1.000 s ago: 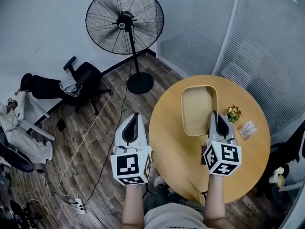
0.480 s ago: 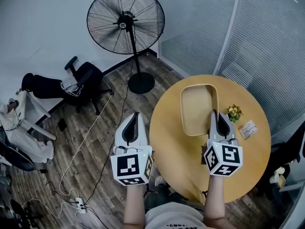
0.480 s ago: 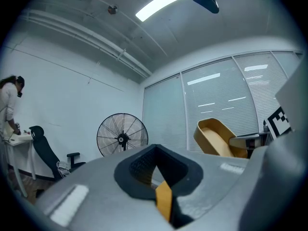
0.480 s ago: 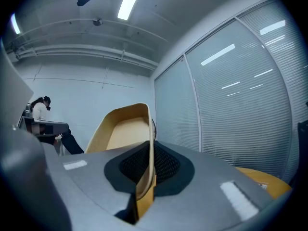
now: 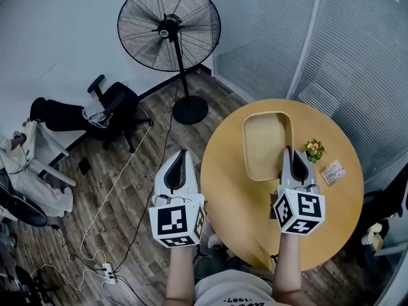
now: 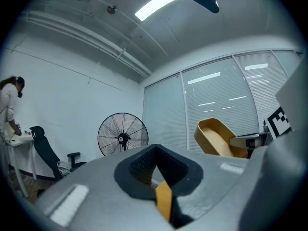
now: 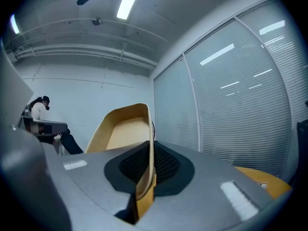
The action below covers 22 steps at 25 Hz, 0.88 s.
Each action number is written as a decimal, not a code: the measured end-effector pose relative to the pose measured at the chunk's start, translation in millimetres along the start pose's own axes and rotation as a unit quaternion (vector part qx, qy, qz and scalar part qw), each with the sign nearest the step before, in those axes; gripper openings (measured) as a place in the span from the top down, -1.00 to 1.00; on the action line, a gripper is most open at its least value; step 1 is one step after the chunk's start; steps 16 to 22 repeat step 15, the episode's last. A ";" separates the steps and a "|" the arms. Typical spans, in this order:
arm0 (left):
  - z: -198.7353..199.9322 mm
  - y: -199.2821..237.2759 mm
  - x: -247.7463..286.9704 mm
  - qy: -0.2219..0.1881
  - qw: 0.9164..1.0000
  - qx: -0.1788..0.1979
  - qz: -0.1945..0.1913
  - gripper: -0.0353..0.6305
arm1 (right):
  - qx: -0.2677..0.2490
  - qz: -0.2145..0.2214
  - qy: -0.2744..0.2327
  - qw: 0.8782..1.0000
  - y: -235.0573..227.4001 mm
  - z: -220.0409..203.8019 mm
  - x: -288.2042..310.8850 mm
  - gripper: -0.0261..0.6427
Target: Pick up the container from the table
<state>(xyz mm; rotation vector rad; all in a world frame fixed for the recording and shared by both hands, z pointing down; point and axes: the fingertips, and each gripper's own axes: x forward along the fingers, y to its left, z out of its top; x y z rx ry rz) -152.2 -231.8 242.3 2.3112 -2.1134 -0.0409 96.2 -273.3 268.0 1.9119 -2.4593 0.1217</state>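
Over the round yellow wooden table, the right gripper pinches the rim of the tan oval container, while the left gripper is closed and empty.

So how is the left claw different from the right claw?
The right claw is shut on the wall of the tan container; the left claw is shut on nothing. The right claw is over the round table; the left claw hangs over the wood floor beside it. Both are grey and point the same way, away from the person.
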 end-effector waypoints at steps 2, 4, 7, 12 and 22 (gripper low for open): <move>0.1 1.5 0.8 0.001 1.000 0.000 0.000 0.89 | -0.001 0.000 0.002 1.000 1.3 -0.2 1.6 0.82; 0.2 2.9 1.0 0.002 1.000 0.000 0.001 0.89 | -0.001 0.000 0.003 1.000 2.0 0.0 2.6 0.82; -0.9 3.5 0.1 0.003 1.000 0.000 0.002 0.89 | -0.001 -0.001 0.002 1.000 0.5 0.7 1.7 0.82; -3.8 2.2 1.3 0.006 1.000 0.002 0.001 0.89 | -0.004 0.000 0.004 1.000 -3.0 -1.3 1.4 0.82; -4.1 3.2 2.5 0.007 1.000 0.004 0.000 0.89 | -0.006 -0.001 0.006 1.000 -3.1 -2.8 2.1 0.82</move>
